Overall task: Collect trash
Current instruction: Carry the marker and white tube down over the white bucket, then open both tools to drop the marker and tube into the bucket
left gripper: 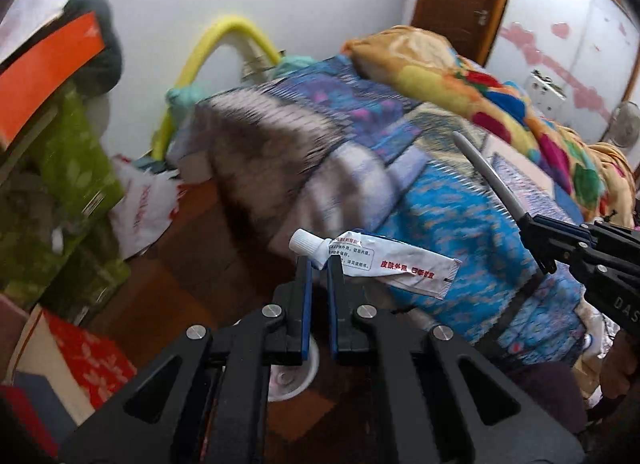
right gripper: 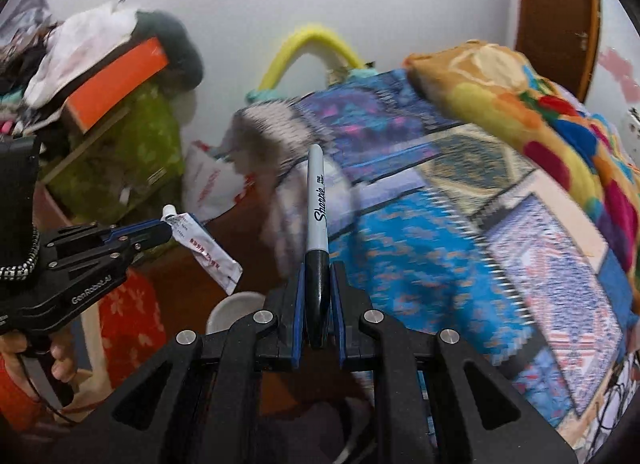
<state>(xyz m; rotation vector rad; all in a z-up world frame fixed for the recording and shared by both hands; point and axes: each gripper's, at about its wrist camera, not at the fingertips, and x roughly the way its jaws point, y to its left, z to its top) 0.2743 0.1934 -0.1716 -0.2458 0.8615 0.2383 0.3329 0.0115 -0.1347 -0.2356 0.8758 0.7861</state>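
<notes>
Clamped at lower centre by the left gripper [left gripper: 320, 264], a flattened ointment tube [left gripper: 376, 260] is held near its cap, its long axis running rightward. A marker [right gripper: 318, 223] is pinched by the right gripper [right gripper: 318, 264], pointing upward. Carrying appears underway; a bin, unseen, must be reached next.

Both tongs are showing black plastic linkage arms with triangular cutouts, round silver screws and blue-edged fingers. The left tongs [right gripper: 162, 229] are wearing white "GenRobot.AI" lettering, bare skin showing at the handle below; the right tongs [left gripper: 536, 242] are showing "DAS".
</notes>
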